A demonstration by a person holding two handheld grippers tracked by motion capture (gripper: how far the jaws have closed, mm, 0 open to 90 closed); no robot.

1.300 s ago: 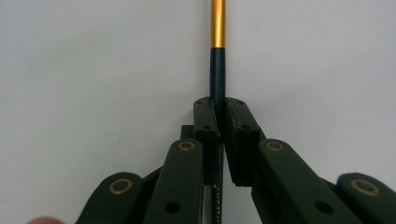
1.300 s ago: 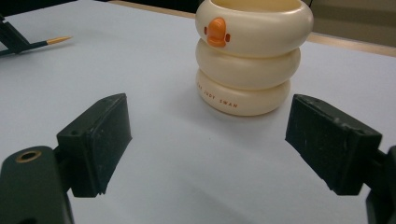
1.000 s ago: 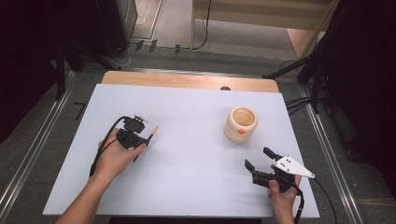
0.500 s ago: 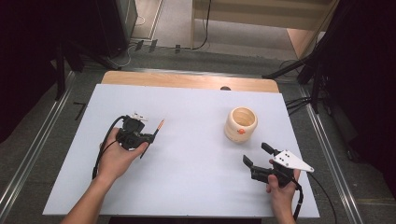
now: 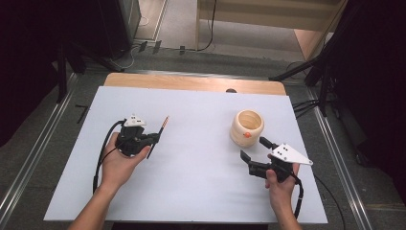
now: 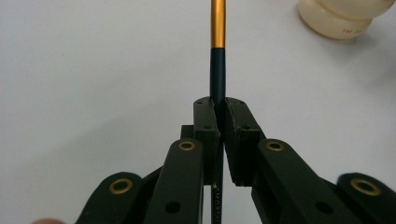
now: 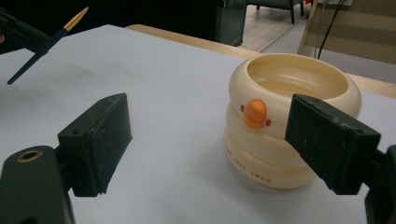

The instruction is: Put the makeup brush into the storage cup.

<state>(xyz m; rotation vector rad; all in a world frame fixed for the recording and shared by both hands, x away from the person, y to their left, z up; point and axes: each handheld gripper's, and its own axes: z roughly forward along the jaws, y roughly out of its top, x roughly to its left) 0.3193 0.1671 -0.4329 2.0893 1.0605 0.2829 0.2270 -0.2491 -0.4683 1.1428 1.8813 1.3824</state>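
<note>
The left gripper [image 5: 154, 139] has its jaws closed tight on a dark pencil [image 5: 159, 135] with a gold-orange end. In the left gripper view the pencil [image 6: 217, 70] runs straight up out of the pinch between the two pads, with a short stub of shaft trailing back below them. The grip sits toward the dark rear part, so most of the length pokes out ahead of the jaws. This is likely so the free end can be steered into an opening.

The right gripper [image 5: 253, 152] has its jaws spread wide and holds nothing. In the right gripper view the cream ringed cup [image 7: 292, 121] stands upright ahead of the jaws, off toward the right pad [image 7: 329, 142], which overlaps its rim in the picture. Contact cannot be told. The left pad [image 7: 96, 142] is well clear of it. The open stance next to the cup looks like a setup to steady or grasp it while the other hand brings the pencil in.

The cup [image 5: 247, 127] sits on the white table [image 5: 191, 191], just ahead of the right jaws and well apart from the left jaws. The pencil also shows far off at the top left of the right gripper view [image 7: 46, 44], tilted, its tip raised off the table.
</note>
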